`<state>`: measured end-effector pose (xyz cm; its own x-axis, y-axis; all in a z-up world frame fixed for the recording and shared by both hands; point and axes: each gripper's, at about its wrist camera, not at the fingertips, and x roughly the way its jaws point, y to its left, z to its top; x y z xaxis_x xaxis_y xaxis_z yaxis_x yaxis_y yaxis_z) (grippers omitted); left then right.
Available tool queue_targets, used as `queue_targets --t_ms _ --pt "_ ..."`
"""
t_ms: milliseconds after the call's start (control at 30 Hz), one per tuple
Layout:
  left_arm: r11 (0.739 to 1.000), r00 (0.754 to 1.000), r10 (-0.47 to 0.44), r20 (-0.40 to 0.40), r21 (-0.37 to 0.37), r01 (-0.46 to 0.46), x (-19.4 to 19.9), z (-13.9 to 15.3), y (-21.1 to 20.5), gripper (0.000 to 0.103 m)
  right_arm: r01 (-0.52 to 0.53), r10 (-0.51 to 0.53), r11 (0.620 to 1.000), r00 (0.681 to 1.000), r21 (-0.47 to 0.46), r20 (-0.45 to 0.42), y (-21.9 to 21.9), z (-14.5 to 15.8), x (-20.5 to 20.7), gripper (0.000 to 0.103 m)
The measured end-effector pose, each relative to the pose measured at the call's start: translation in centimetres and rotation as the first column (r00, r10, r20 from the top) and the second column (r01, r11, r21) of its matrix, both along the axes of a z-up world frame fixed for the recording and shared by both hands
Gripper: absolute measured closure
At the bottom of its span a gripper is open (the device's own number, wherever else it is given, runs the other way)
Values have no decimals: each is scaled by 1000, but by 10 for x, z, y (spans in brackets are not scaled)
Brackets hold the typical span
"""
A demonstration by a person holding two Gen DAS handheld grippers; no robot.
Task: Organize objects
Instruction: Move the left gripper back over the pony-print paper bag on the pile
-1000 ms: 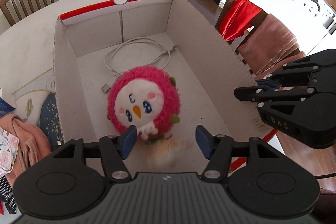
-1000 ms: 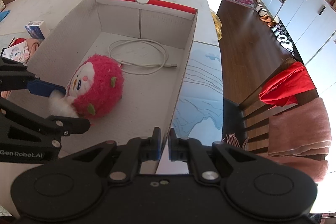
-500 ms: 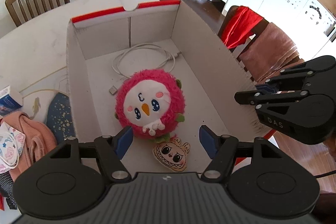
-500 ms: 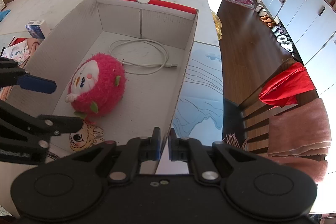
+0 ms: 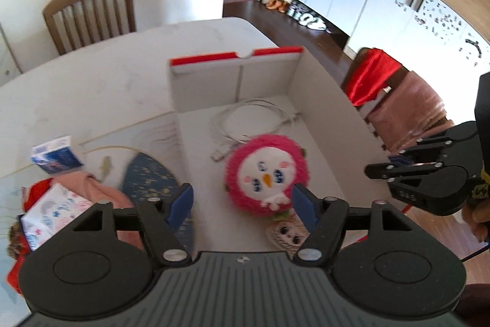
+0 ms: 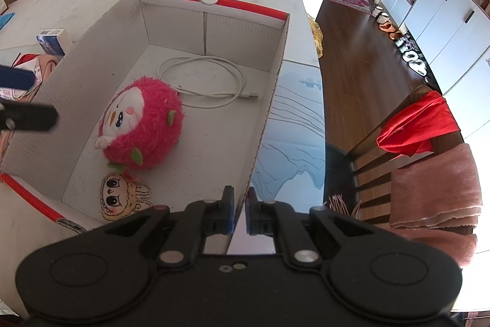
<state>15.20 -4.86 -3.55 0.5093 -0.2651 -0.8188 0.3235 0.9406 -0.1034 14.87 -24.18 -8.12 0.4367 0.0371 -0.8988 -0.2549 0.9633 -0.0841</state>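
A white cardboard box (image 6: 104, 42) with a red rim stands on the table. In it lie a pink round plush toy (image 6: 144, 124), a small flat beige plush (image 6: 122, 199) and a coiled white cable (image 6: 202, 85). My left gripper (image 5: 242, 204) is open and empty, raised above the box's near left side; the plush toy (image 5: 266, 173) and the box wall (image 5: 324, 109) show below it. My right gripper (image 6: 240, 212) is shut on the box's right wall near its front corner.
Left of the box lie a pink cloth (image 5: 88, 189), a patterned packet (image 5: 52, 213), a blue card box (image 5: 55, 155) and a dark blue mat (image 5: 150, 176). A chair (image 6: 428, 149) draped with red and pink cloths stands right of the table. Another chair (image 5: 88, 11) stands behind.
My left gripper has let go of the flat beige plush in the box, then lifted up and back to the left, open. My right gripper has stayed on the box wall.
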Motion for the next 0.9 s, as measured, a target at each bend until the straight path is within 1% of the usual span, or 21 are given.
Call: queue_targets --t_ms 200,433,533,800,867,900 --pt "998 998 62 21 17 -62 0 6 33 29 0 0 1000 1000 -1 0 0 0 0 97" --pt "989 989 145 29 33 -146 3 5 68 28 0 0 1000 1000 -3 -2 -1 0 0 97" --pt "984 984 174 31 40 -175 5 3 83 22 1 -1 1000 1000 -3 -2 -1 0 -1 97" --pt "966 967 254 17 44 -255 15 -14 123 17 2 -2 1000 1000 -6 -3 -2 1 -1 97" --pt "957 959 284 20 52 -284 19 -21 134 16 4 -4 1000 1000 -5 -4 -3 1 -1 97" --pt "952 954 299 19 61 -299 21 -24 139 14 5 -5 1000 1000 -5 -5 -4 1 -1 97"
